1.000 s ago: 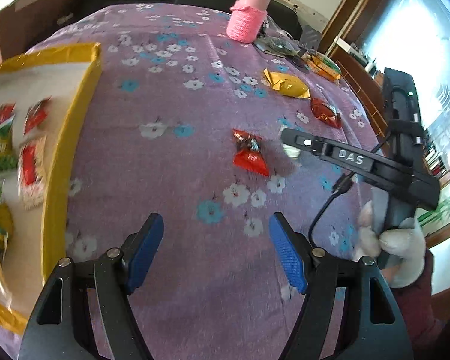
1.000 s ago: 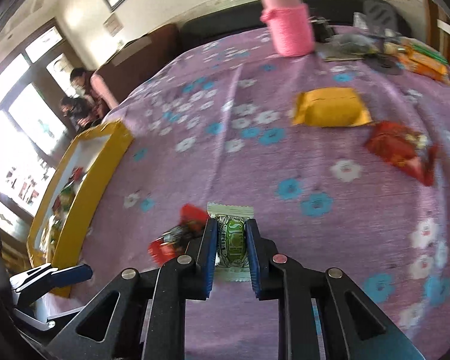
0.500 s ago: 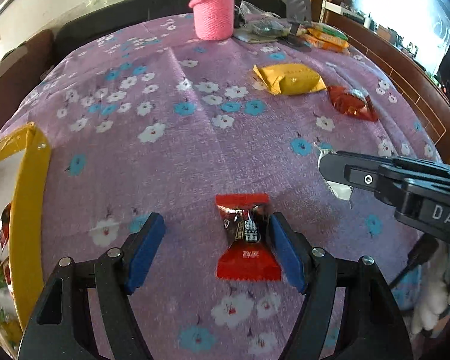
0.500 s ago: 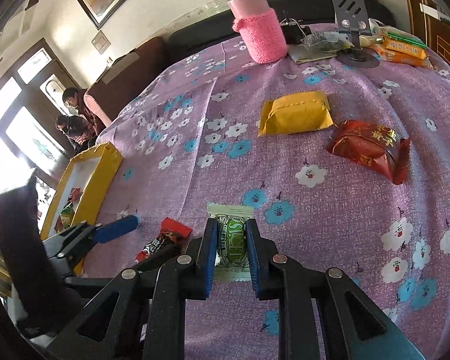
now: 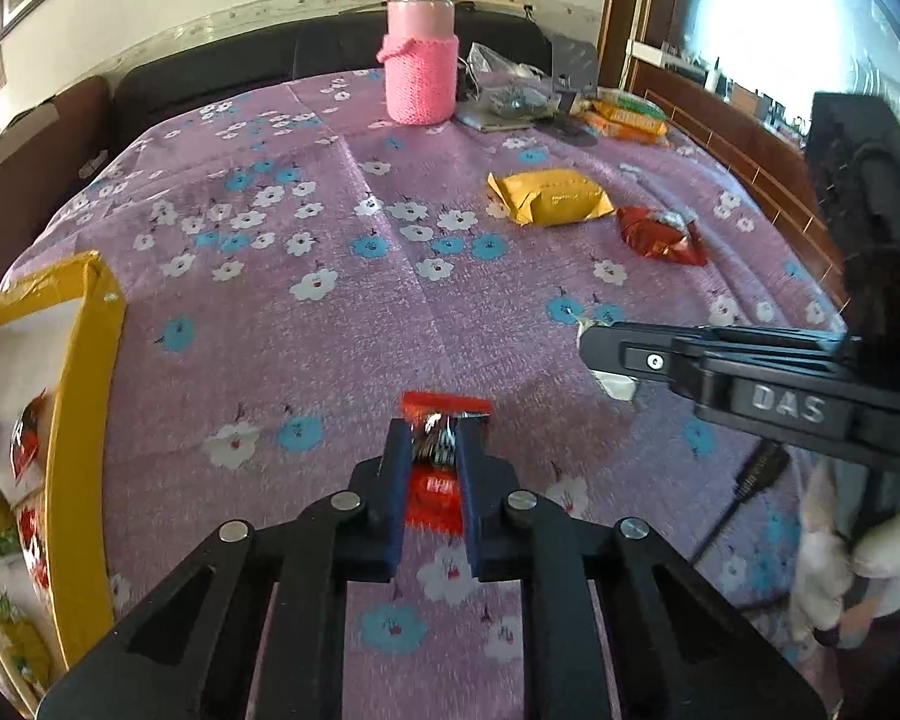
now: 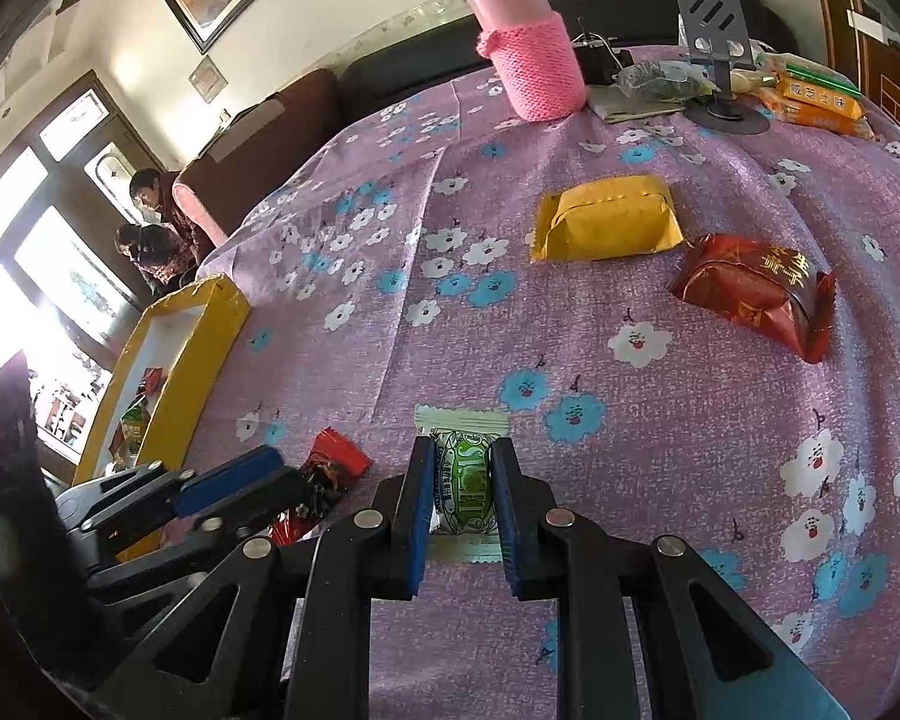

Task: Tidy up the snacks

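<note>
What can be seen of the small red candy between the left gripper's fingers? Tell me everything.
The red candy is a small glossy foil or plastic packet, bright red with a dark, silvery printed middle and flat crimped ends. It lies on the purple flowered tablecloth, its long axis running along the fingers. The left gripper is shut on it: both blue pads press its sides, with its red ends showing beyond and behind them. In the right wrist view it shows crumpled beside the tray's near end.

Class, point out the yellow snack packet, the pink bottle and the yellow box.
yellow snack packet (image 6: 609, 225), right wrist view, middle of the wrapper.
pink bottle (image 5: 421, 77), left wrist view, knitted sleeve.
yellow box (image 5: 87, 372), left wrist view, its near wall.
</note>
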Demonstrator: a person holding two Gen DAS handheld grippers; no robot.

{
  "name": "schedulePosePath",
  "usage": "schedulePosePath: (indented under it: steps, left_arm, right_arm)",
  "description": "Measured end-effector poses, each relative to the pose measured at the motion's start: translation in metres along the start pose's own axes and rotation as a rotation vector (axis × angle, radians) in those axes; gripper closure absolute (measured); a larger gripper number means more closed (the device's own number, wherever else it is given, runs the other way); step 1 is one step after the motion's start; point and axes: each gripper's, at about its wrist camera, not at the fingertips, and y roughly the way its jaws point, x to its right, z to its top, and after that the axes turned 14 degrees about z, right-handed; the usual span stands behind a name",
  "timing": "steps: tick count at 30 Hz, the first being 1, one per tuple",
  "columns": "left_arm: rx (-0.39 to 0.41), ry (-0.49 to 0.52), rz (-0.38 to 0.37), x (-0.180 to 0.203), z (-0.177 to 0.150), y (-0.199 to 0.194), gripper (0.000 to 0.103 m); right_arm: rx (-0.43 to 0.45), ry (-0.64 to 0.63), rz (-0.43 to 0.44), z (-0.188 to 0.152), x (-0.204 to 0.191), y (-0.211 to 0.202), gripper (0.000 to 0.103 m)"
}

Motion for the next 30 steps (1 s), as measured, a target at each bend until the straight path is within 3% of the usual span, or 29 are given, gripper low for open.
schedulePosePath:
  steps: [5,6,8,9,12,14,15,16,22,25,30]
  left_arm:
    - [-0.024,-0.015,-0.052,-0.006,-0.005,0.000,0.086]
    - [-0.024,-0.002,-0.043,-0.004,-0.004,0.001,0.076]
    - [-0.026,0.042,-0.016,0.004,-0.001,0.007,0.045]
    - [-0.029,0.059,-0.018,0.007,-0.001,0.009,0.024]
    - [-0.048,0.120,-0.017,0.019,0.002,0.025,0.022]
    - [-0.041,0.123,-0.004,0.020,0.000,0.025,0.036]
    - [-0.033,0.119,-0.008,0.020,0.000,0.021,0.065]
    - [-0.033,0.117,-0.007,0.019,0.000,0.019,0.081]
    - [-0.017,0.119,0.012,0.013,-0.008,0.006,0.085]
    - [0.002,0.066,-0.010,0.002,-0.010,-0.005,0.097]
    - [0.015,0.007,-0.022,-0.017,-0.013,-0.021,0.097]
  right_arm:
    - [0.000,0.010,-0.004,-0.001,0.002,0.001,0.083]
    - [0.002,0.012,-0.003,-0.001,0.002,0.001,0.083]
    - [0.004,0.012,-0.003,-0.001,0.002,0.000,0.083]
    - [0.005,0.012,-0.002,-0.001,0.002,0.000,0.083]
    - [0.002,0.015,0.001,-0.001,0.003,0.000,0.083]
    - [0.002,0.017,0.004,-0.001,0.004,0.000,0.083]
    - [0.003,0.017,0.005,-0.001,0.004,0.000,0.083]
    - [0.003,0.018,0.006,0.000,0.004,0.000,0.083]
    - [0.003,0.016,0.005,-0.001,0.002,0.000,0.083]
    - [0.011,0.011,0.013,-0.001,0.001,-0.002,0.083]
    - [0.022,0.009,0.041,-0.002,-0.002,-0.003,0.083]
